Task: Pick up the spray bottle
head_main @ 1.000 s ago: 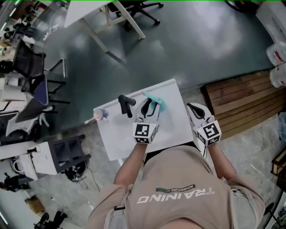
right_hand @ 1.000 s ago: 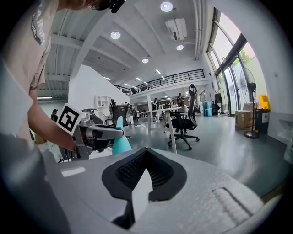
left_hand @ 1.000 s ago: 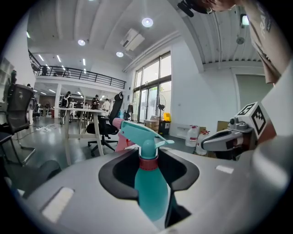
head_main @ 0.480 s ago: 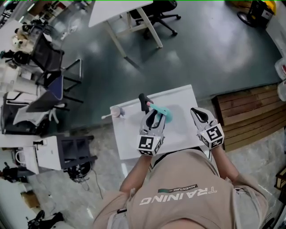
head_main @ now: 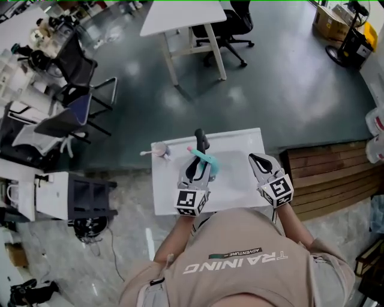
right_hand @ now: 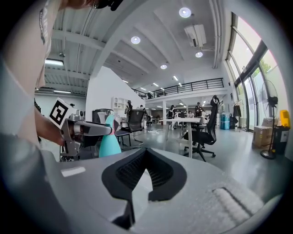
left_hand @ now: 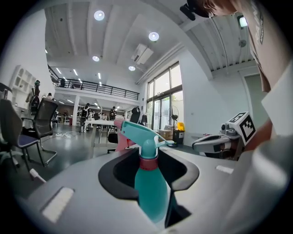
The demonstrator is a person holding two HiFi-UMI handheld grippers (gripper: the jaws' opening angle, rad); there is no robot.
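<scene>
A teal spray bottle (head_main: 207, 159) with a pink collar and a teal trigger head is clamped at its neck and shoulder in my left gripper (head_main: 196, 166), above the small white table (head_main: 237, 183). In the left gripper view the bottle (left_hand: 151, 192) stands upright between the black pads of that gripper (left_hand: 149, 157), which is shut on it. My right gripper (head_main: 259, 159) hovers over the table's right side, a hand's width from the bottle. Its pads (right_hand: 132, 176) meet at the tip with nothing between them. From there I see the left gripper (right_hand: 87, 130) and the bottle (right_hand: 109, 144) at left.
A small pale cup (head_main: 159, 150) sits at the table's far left corner, with a black handled object (head_main: 201, 139) near the far edge. A wooden pallet (head_main: 327, 174) lies to the right. A white desk (head_main: 180, 18), office chairs (head_main: 237, 24) and shelving (head_main: 36, 192) stand around.
My left gripper has kept its hold and carried the bottle leftward over the table, nearer the black object. The right gripper has come in from the table's right edge.
</scene>
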